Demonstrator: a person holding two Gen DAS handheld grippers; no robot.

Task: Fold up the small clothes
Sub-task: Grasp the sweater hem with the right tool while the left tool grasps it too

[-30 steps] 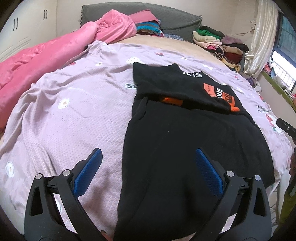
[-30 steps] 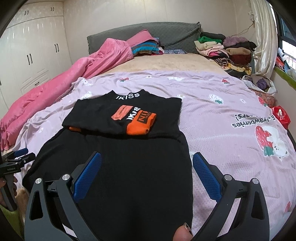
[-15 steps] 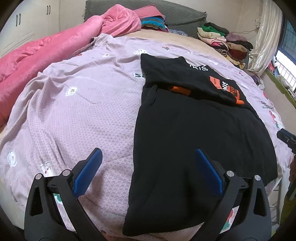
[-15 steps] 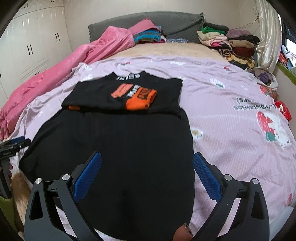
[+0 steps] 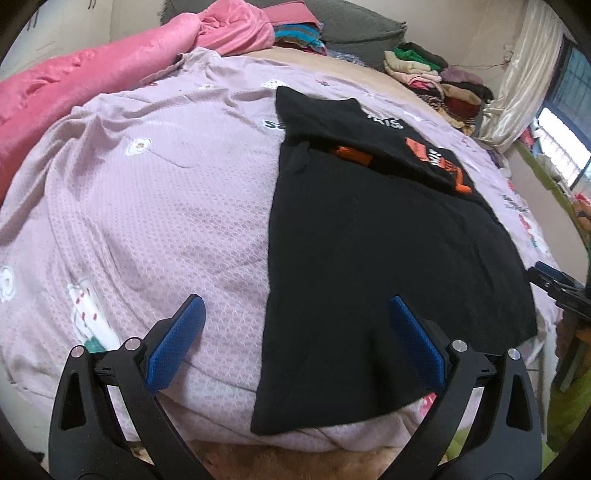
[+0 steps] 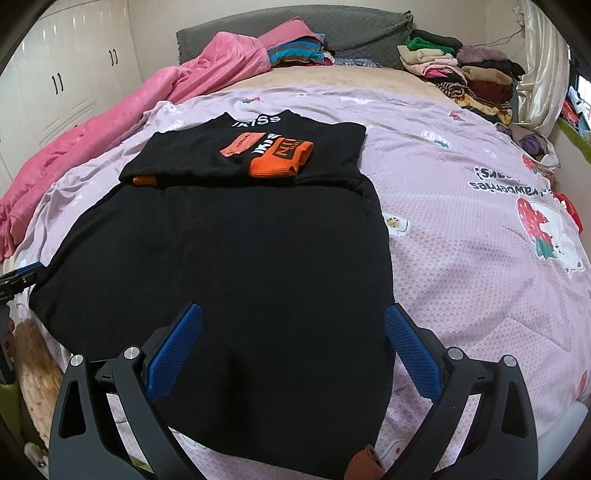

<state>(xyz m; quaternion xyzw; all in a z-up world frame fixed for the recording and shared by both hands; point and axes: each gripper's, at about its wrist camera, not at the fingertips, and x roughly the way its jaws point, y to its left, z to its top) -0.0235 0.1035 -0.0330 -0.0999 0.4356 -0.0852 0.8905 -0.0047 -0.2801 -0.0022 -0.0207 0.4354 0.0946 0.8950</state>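
A black top lies flat on the lilac bedspread. Its upper part is folded over, showing orange cuffs and white lettering. My left gripper hovers over the top's near left corner. Its jaws are closing; the garment's left edge runs between the blue pads, which do not press on it. My right gripper stands wide open above the near hem, with black cloth below and nothing gripped. Each gripper shows at the other view's edge: the right gripper, the left gripper.
A pink quilt is bunched along the bed's left side. Folded clothes are stacked at the far right by the grey headboard. White wardrobe doors stand at the left. The bed's near edge lies just below the grippers.
Both grippers have sunk and drawn back toward the near edge of the bed, so the garment's near hem has come into view. The garment itself has not moved.
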